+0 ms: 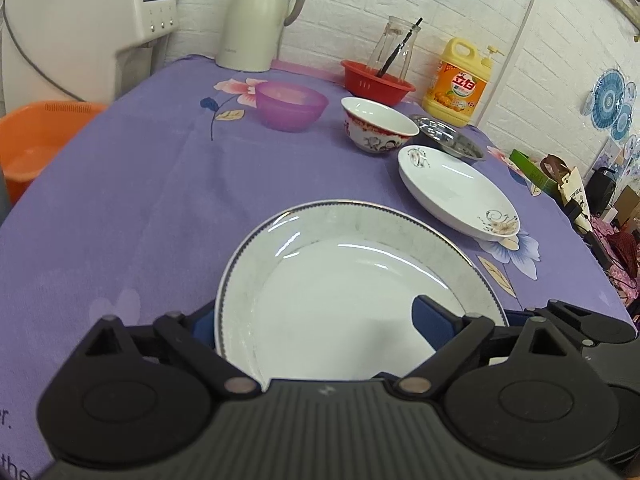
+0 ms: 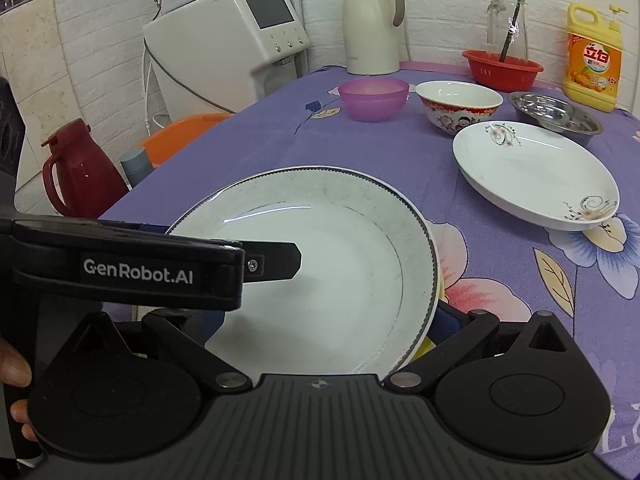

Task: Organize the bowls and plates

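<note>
**Q:** Far left of the table (image 1: 140,200)?

**Me:** An orange basin (image 1: 40,140) just off the edge. A white dispenser (image 1: 100,20) behind it.

**Q:** Your left hand-held gripper (image 1: 316,316)?

**Me:** Clamped on the grey-rimmed plate (image 1: 340,280). One finger lies on the inside face, the other sits outside the rim. The right wrist view confirms it: one finger above, one below.

**Q:** Where is that plate?

**Me:** At the near edge of the table, straight ahead of both cameras. Something yellow shows beneath its right rim; I cannot tell what.

**Q:** Mid-table, moving right?

**Me:** Purple bowl (image 1: 291,106), with a cream jug (image 1: 260,16) by the wall behind it. Then a red-patterned bowl (image 1: 376,124), with a red basket (image 1: 376,80) behind it holding a glass bottle (image 1: 394,46). Steel bowl (image 1: 448,136) next, close behind the flowered plate (image 1: 456,192). Yellow detergent bottle (image 1: 456,84) at the wall.

**Q:** Right hand-held gripper (image 2: 324,320)?

**Me:** Fingers spread, the grey-rimmed plate's near edge over them. Right pad just beside the rim, left one mostly hidden. Whether it grips, I cannot tell.
</note>
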A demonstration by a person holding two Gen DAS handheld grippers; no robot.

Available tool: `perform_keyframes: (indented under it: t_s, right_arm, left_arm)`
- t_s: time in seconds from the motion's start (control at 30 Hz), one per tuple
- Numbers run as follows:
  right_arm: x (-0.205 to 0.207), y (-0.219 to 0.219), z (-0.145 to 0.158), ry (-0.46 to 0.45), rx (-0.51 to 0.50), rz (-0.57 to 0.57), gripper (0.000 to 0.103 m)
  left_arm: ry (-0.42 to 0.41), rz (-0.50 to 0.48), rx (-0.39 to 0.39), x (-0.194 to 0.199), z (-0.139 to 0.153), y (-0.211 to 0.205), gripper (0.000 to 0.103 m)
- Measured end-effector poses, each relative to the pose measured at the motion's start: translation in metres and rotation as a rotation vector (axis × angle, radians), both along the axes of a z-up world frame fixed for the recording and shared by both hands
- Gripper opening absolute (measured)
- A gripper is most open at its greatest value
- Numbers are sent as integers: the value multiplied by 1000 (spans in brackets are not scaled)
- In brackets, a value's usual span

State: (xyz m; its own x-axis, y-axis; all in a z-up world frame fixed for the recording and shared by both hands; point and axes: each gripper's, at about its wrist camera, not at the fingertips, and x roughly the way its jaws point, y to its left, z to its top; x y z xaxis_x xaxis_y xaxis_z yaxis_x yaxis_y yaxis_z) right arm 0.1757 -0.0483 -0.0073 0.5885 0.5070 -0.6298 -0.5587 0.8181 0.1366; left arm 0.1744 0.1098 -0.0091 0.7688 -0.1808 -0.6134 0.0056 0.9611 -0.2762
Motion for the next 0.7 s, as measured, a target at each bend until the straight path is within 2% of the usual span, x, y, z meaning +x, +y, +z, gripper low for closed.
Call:
perform_keyframes:
  t_s: [0.27, 0.43, 0.63, 0.7]
  right_arm:
    - [-2, -7, 1, -1, 29, -7, 103]
    - [-2, -9, 0, 3, 47, -7, 103]
    - [-3, -15, 1, 5, 68, -14, 103]
    - [-4, -16, 3, -6, 67, -13, 103]
  left_arm:
    - [15, -14, 15, -1, 2, -3, 97]
    - [7, -27, 85, -2, 5, -12, 97]
    - [3, -34, 115, -4, 7, -14, 98]
    - [-31, -28, 179, -6, 13, -19, 98]
